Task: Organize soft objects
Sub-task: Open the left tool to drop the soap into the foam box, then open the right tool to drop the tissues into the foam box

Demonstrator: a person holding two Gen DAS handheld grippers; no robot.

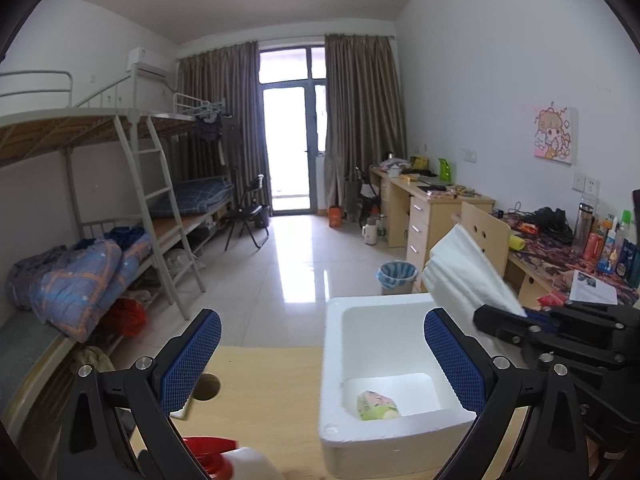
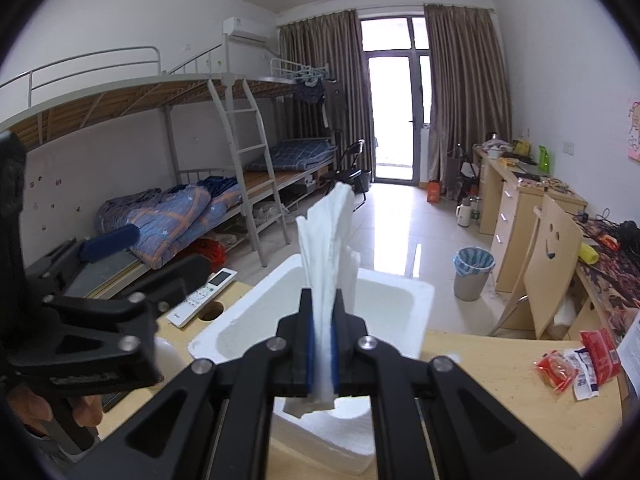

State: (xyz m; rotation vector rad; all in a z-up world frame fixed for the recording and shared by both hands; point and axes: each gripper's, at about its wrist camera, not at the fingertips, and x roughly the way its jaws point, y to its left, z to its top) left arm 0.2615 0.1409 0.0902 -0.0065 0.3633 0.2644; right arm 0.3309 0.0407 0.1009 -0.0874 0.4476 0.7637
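Item: tissues (image 2: 326, 240), clamped upright in your right hand-held gripper (image 2: 323, 350) directly above the box (image 2: 416, 300), presumably for dropping in. Left hand-held gripper (image 1: 322, 354): jaws apart, empty. Packet (image 1: 377, 405), probably tissues, lies in the box ahead of it.

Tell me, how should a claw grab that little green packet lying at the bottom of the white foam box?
Probably from straight above, since the white foam box has tall walls all round. The small green soft packet lies flat on the floor near the front wall, so pinch across its narrow middle. The open left claw, empty, is free; the right claw is shut on white folded tissue paper.
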